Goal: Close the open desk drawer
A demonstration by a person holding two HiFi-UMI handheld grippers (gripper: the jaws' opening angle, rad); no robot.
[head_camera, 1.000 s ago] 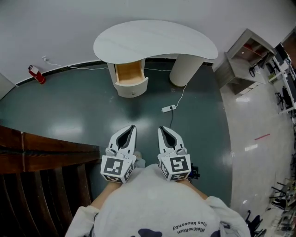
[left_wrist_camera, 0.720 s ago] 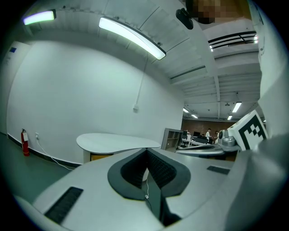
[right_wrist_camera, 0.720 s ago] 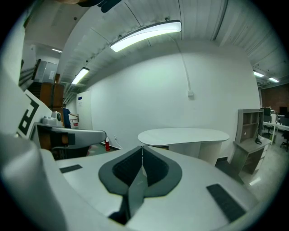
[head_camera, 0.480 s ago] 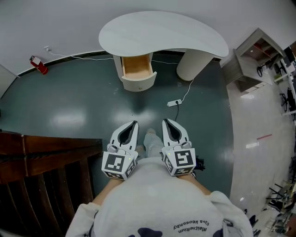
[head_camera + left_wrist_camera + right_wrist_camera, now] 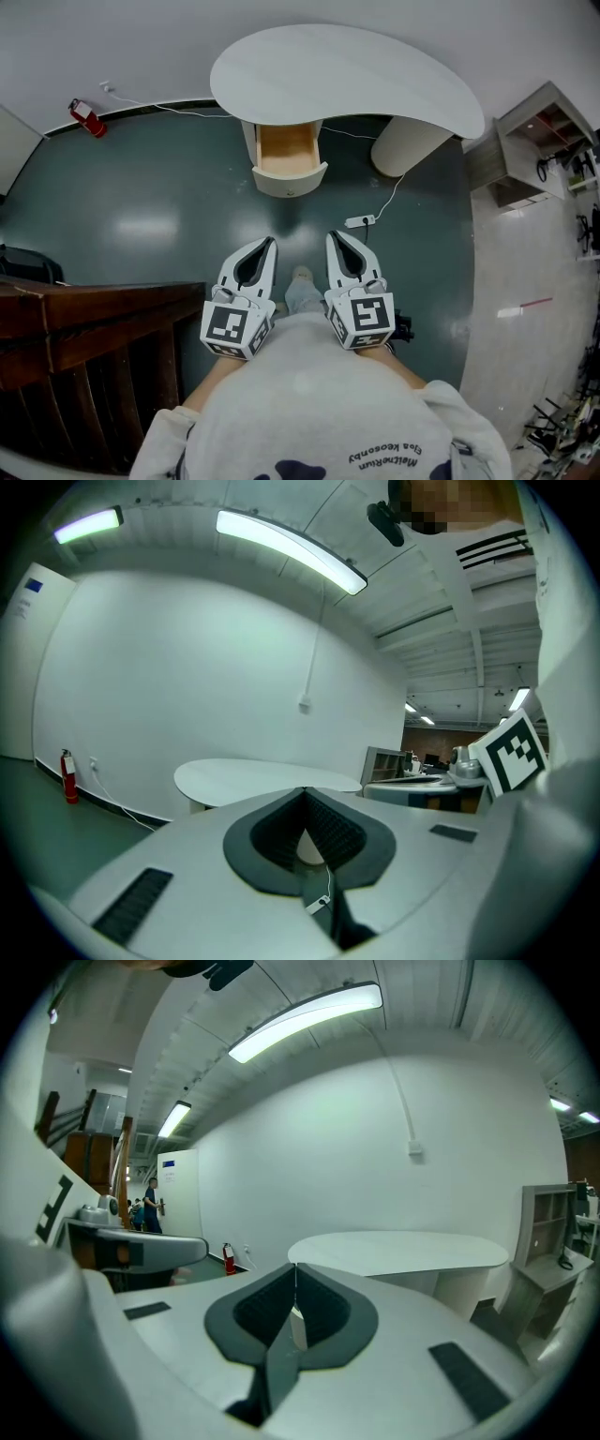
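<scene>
A white kidney-shaped desk (image 5: pixel 347 80) stands against the far wall. Its drawer (image 5: pixel 289 159) is pulled out toward me, showing a bare wooden inside and a curved white front with a small knob. My left gripper (image 5: pixel 268 242) and right gripper (image 5: pixel 332 235) are held side by side in front of my body, pointing at the desk, well short of the drawer. Both are shut with nothing between the jaws. In the left gripper view the desk top (image 5: pixel 262 778) shows beyond the closed tips (image 5: pixel 306 791). In the right gripper view the desk top (image 5: pixel 398 1249) lies ahead of the closed tips (image 5: pixel 295 1267).
A white power strip (image 5: pixel 360 221) with its cable lies on the dark green floor right of the drawer. A red fire extinguisher (image 5: pixel 85 117) stands at the far left wall. A dark wooden railing (image 5: pixel 84 319) is at my left, grey shelving (image 5: pixel 539 145) at the right.
The desk and drawer have come closer and shifted right in the head view. Both grippers stay shut and side by side, carried forward with my body.
</scene>
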